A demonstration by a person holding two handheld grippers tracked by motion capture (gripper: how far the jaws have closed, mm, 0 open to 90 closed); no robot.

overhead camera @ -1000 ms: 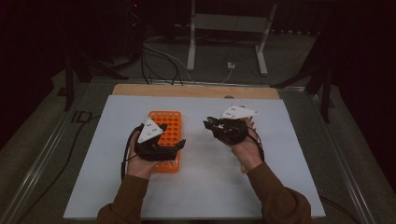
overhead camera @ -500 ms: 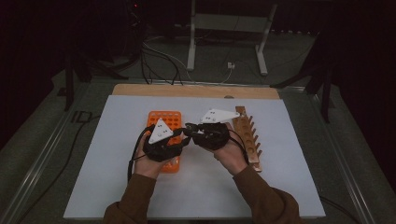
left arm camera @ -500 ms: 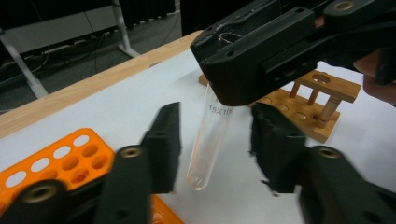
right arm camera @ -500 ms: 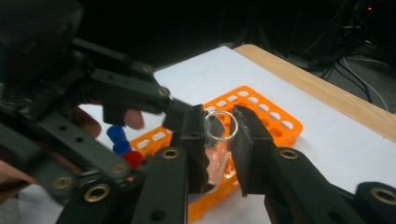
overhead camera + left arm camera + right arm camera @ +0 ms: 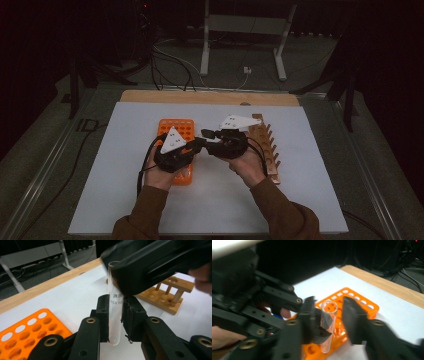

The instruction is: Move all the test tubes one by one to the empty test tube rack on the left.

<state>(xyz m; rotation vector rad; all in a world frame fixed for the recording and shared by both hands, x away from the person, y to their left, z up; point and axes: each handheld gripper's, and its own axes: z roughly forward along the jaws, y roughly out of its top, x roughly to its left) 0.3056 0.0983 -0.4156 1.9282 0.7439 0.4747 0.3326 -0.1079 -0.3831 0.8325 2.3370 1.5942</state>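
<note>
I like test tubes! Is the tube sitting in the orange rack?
No, the left gripper holds the tube above the white table.

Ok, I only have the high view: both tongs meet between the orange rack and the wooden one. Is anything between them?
Observer: Yes, a clear glass test tube. The left tongs are clamped on its lower half.
Operator: Is the other one gripping it too?
Observer: No. The right tongs have just been opening. Their jaws stand on either side of the tube's mouth, with a clear gap on one side.
Operator: Anything inside the tube?
Observer: It looks empty. The glass is see-through down to its rounded bottom.
</note>
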